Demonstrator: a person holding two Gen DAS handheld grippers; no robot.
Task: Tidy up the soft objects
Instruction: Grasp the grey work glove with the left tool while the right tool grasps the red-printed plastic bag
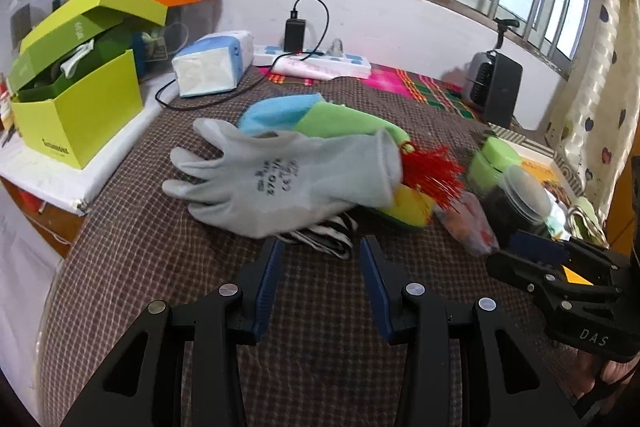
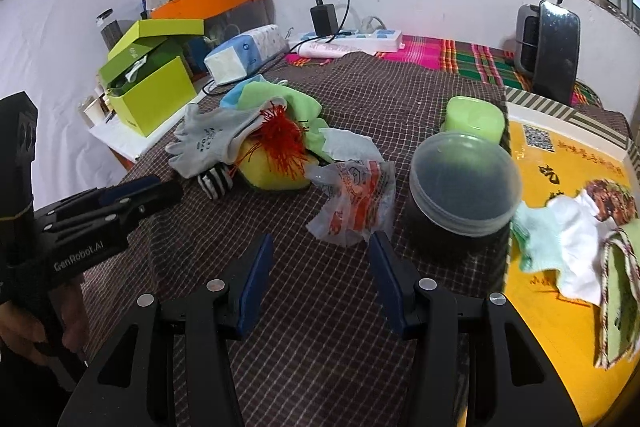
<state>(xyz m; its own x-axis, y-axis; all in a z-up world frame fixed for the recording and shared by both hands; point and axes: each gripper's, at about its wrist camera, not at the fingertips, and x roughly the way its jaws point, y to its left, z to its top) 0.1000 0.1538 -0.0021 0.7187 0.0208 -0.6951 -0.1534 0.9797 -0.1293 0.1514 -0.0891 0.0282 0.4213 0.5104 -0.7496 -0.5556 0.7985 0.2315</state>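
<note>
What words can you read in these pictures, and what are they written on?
"GenRobot.AI": on the side of the left claw.
"DAS": on the body of the right claw.
Grey glove: dark stamped print, too blurred to read.
Lime green box: small white word on the front, too blurred.
Yellow tray: red Chinese characters and a QR code; I can't read them reliably.
Crumpled plastic bag: red print, unreadable.

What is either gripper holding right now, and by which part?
Nothing. The left gripper and right gripper both stand open over the brown checked cloth, short of the grey knit work glove.
</note>
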